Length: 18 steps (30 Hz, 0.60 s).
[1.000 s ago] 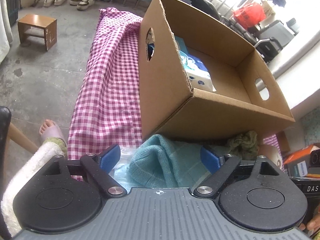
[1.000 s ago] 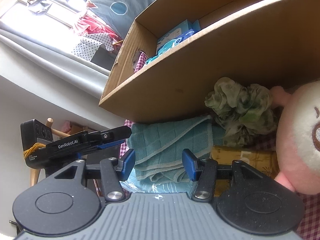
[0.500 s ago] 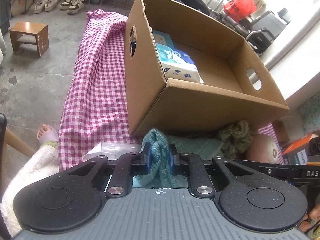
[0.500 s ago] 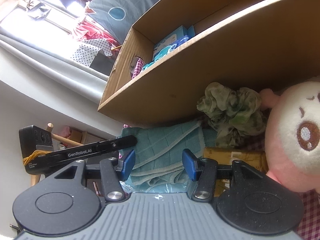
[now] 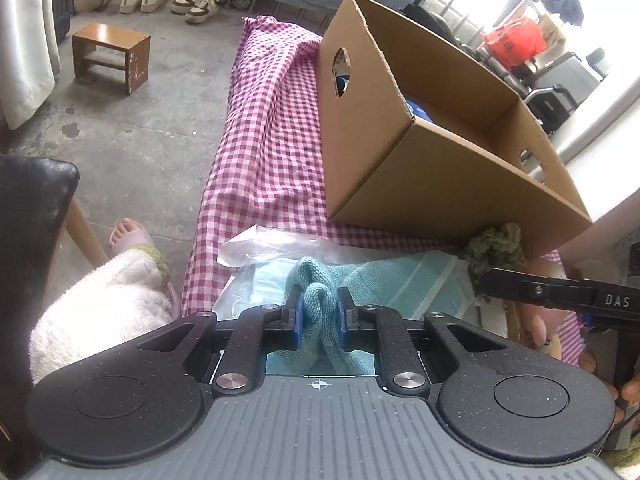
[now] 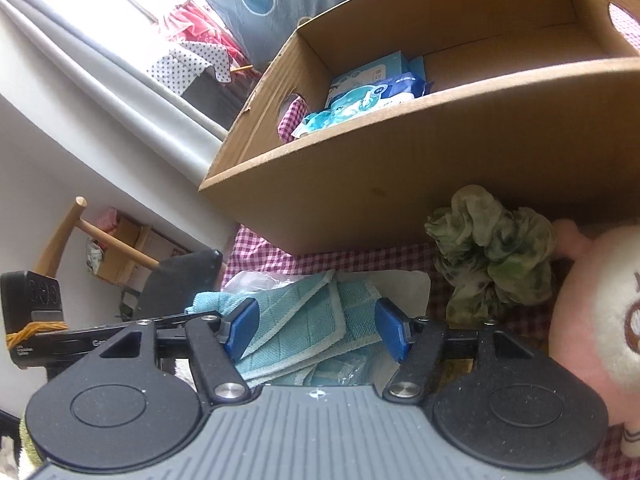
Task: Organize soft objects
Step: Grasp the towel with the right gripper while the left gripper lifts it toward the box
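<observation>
A teal towel (image 5: pixel 384 280) lies in front of the cardboard box (image 5: pixel 440 184) on the pink checked cloth (image 5: pixel 272 128). My left gripper (image 5: pixel 319 322) is shut on a bunched fold of the towel. My right gripper (image 6: pixel 316 330) is open, with its pads on either side of the towel (image 6: pixel 304 328) and not closed on it. A green scrunchie (image 6: pixel 492 252) and a pink plush toy (image 6: pixel 592 312) lie to the right of the towel. The box (image 6: pixel 400 176) holds blue tissue packs (image 6: pixel 360 96).
A clear plastic bag with a blue mask (image 5: pixel 264 268) lies under the towel's left side. A wooden stool (image 5: pixel 110 56) and shoes (image 5: pixel 172 0) are on the concrete floor to the left. A black chair (image 5: pixel 28 216) is at the near left.
My left gripper went from open around the towel to shut on a fold of it and pulled back a little. My right gripper stayed open and rose slightly, so more of the box's inside shows.
</observation>
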Each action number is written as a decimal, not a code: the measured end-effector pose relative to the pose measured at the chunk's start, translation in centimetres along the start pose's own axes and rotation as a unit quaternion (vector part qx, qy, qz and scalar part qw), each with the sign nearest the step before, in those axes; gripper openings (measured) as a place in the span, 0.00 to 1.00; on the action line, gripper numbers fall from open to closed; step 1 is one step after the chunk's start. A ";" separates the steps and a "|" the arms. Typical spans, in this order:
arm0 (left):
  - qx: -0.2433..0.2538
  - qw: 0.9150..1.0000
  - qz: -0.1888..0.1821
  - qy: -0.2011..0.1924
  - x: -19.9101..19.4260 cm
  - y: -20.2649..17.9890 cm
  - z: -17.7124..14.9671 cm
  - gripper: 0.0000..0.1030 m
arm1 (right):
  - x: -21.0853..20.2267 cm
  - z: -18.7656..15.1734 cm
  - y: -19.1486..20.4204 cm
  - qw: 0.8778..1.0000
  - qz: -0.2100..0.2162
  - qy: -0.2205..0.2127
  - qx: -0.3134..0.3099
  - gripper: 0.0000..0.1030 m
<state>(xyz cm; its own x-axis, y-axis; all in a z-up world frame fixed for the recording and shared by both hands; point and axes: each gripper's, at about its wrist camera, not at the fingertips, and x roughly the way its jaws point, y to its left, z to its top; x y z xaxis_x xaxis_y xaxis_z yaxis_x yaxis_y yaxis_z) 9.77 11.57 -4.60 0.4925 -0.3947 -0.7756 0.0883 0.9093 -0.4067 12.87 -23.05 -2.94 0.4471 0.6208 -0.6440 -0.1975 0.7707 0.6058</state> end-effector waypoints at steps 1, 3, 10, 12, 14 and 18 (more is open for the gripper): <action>-0.001 1.000 -0.001 -0.001 0.0 0.1 0.0 0.14 | 0.4 0.2 0.3 1.000 -0.010 0.004 -0.011 0.65; 0.001 1.000 -0.001 -0.002 0.2 0.2 -0.2 0.14 | 1.1 0.6 0.9 0.999 -0.032 0.008 -0.030 0.65; -0.005 1.000 -0.009 -0.002 0.8 0.9 -0.6 0.14 | 3.7 0.8 2.6 0.991 -0.078 0.027 -0.102 0.58; -0.005 1.000 -0.010 -0.003 0.8 1.0 -0.6 0.14 | 4.8 0.4 2.8 0.989 -0.087 0.037 -0.114 0.51; -0.006 1.000 -0.010 -0.004 0.8 1.0 -0.6 0.14 | 5.4 0.0 3.3 0.986 -0.096 0.042 -0.130 0.34; -0.003 1.000 -0.016 -0.020 0.0 0.5 -0.7 0.14 | 5.4 -0.7 4.4 0.982 -0.095 0.036 -0.157 0.19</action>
<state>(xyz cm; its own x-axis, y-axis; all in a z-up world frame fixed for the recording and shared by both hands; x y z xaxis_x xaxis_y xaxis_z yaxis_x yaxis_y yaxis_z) 9.20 11.95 -5.13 0.5236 -0.4173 -0.7428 0.0993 0.8958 -0.4332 13.79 -16.21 -4.09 0.4408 0.4621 -0.7695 -0.3806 0.8726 0.3060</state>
